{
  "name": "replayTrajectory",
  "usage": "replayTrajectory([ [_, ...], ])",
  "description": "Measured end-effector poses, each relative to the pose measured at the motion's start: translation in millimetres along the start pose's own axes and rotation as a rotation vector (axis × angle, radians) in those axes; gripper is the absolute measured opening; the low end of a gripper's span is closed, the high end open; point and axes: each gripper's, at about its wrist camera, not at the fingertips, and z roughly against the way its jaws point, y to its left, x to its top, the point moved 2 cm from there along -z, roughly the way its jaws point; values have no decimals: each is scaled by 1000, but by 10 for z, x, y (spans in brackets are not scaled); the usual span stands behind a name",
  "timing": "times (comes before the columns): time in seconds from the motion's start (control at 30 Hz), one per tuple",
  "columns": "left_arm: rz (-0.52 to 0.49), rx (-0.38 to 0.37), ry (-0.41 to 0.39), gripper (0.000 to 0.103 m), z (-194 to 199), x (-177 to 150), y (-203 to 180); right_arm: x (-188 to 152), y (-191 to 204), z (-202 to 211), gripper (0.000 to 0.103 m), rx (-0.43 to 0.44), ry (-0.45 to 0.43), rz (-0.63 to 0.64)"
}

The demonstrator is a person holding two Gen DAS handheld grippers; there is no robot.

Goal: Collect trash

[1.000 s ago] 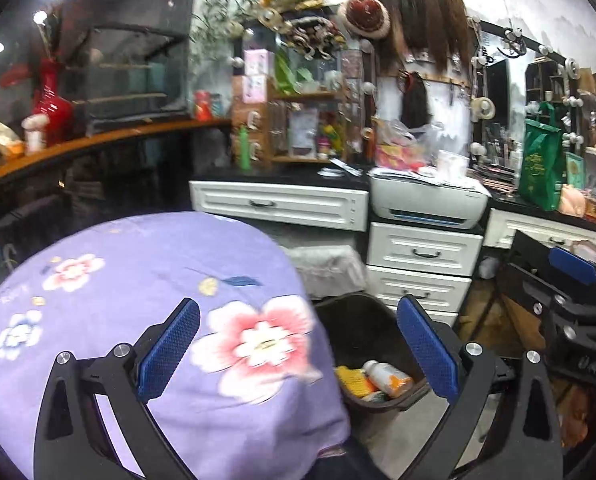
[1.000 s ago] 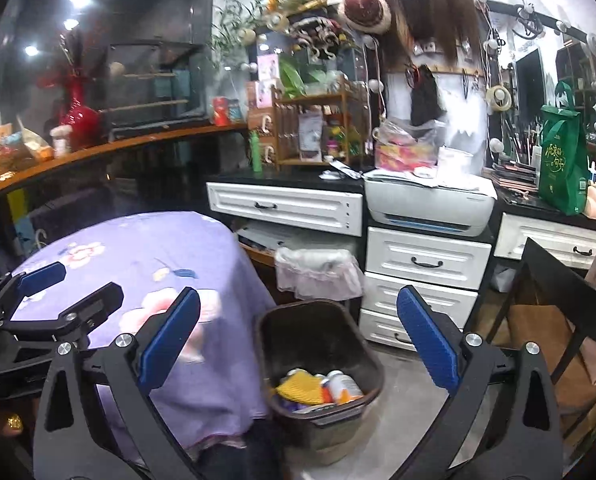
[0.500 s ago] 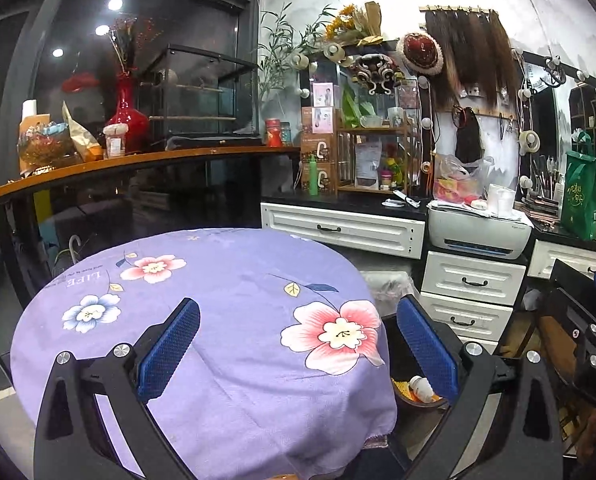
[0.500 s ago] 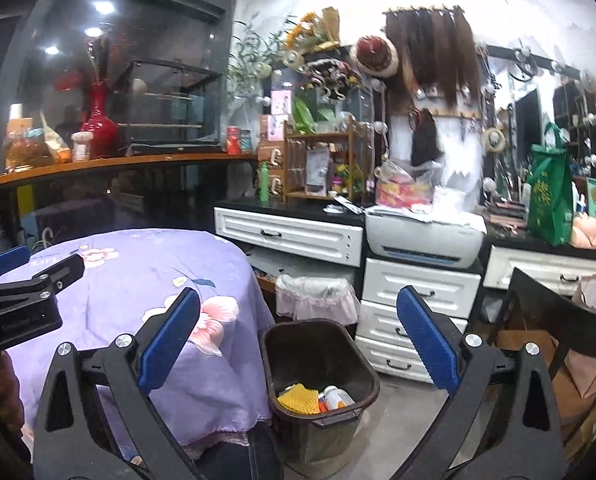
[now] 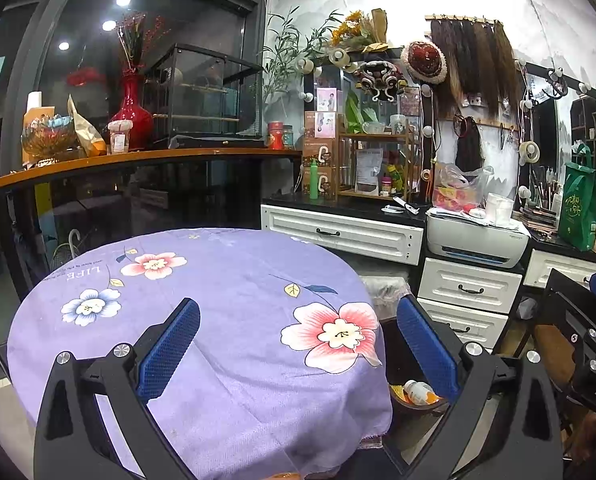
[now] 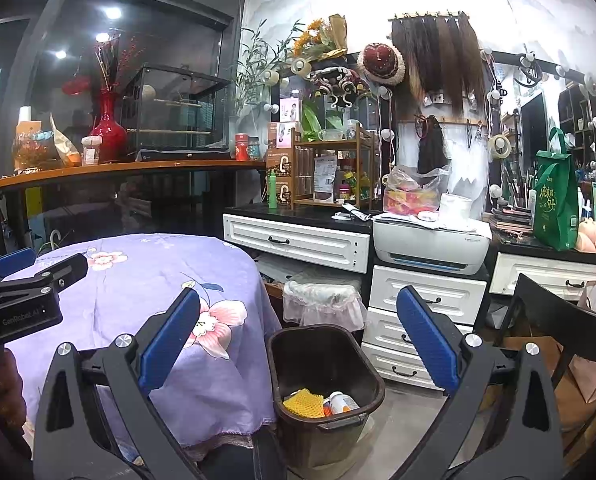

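A dark brown trash bin (image 6: 321, 364) stands on the floor to the right of a round table with a purple flowered cloth (image 5: 218, 300). Inside it lie a yellow mesh piece (image 6: 303, 402) and a white-and-orange bottle (image 6: 341, 400). In the left wrist view the bin (image 5: 393, 356) is mostly hidden behind the table, with the bottle (image 5: 417, 391) showing. My left gripper (image 5: 298, 352) is open and empty above the table. My right gripper (image 6: 298, 352) is open and empty above the bin. No loose trash shows on the cloth.
White drawer cabinets (image 6: 298, 242) with a printer (image 6: 429, 248) line the back wall. A lined small bin (image 6: 321, 300) stands behind the brown bin. A black chair (image 6: 557, 328) is at the right. The left gripper's body (image 6: 22, 296) shows at the left of the right wrist view.
Both grippers have pulled back and risen away from the bin. The left wrist view now takes in the whole tabletop. Both stay open and empty.
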Motion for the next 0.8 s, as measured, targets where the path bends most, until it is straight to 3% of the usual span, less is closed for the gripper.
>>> replayTrajectory([
  [0.8, 7, 1, 2, 98, 6, -12, -13, -16, -12, -14, 97, -1, 8, 0],
])
